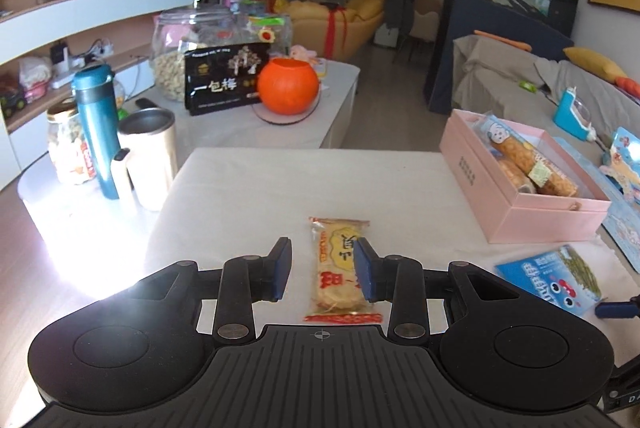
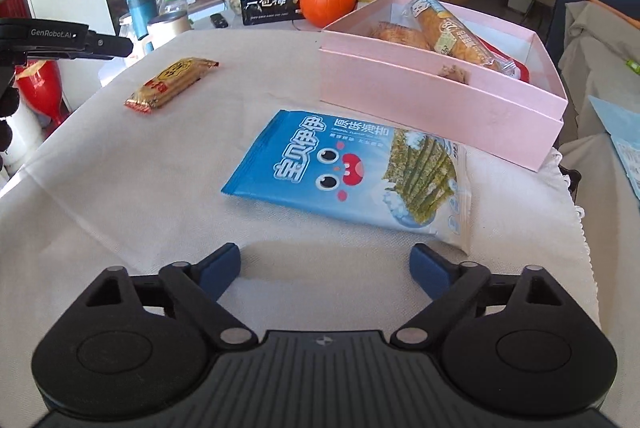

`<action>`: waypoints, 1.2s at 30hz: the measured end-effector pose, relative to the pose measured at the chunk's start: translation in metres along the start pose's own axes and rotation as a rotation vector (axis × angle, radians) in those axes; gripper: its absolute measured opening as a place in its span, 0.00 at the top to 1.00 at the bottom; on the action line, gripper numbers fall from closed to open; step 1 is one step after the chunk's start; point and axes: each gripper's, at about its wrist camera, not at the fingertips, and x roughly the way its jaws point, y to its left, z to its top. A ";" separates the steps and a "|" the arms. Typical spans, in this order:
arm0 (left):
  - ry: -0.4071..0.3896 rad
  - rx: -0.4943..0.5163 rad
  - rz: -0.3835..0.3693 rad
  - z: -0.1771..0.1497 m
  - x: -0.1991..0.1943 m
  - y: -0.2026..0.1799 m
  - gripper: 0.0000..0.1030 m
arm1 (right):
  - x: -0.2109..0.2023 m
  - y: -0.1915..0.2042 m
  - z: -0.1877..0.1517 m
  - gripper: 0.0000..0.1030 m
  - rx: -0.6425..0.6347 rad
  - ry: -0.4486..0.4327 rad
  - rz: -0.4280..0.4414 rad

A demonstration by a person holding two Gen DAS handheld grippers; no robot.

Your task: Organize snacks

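Living-room clutter rings a cloth-covered table [image 2: 120, 188] where we sort snacks into a pink box [image 2: 440, 96]. Our left gripper [image 1: 323, 274] hangs above the rice cracker packet [image 1: 340, 268], its blue pads standing partly apart on either side of the wrapper and, as far as we can tell, not pressing it; the packet lies flat on the cloth, lengthwise between the jaws, which suits a pinch across its narrow width. From the right wrist view that cracker sits at ten o'clock, well apart from the box at one o'clock. Our right gripper [image 2: 325, 264] is spread wide and empty, aimed down at the blue seaweed snack bag [image 2: 348, 172], which rests flat at twelve o'clock with its far corner just beside the box's front wall. The wide spread looks chosen for the bag's breadth. Two wrapped rolls [image 2: 452, 28] already lie inside the box, so we judge these two packets remain to go in.
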 end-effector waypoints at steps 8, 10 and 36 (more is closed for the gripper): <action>0.056 0.101 0.087 0.009 0.047 -0.024 0.62 | 0.001 -0.002 -0.006 0.04 0.000 -0.042 -0.005; 0.084 0.152 0.111 0.007 0.059 -0.037 0.60 | -0.001 -0.001 -0.007 0.04 0.001 -0.045 -0.008; 0.145 0.154 -0.183 -0.029 0.057 -0.109 0.59 | 0.001 -0.003 -0.006 0.00 0.009 -0.041 -0.007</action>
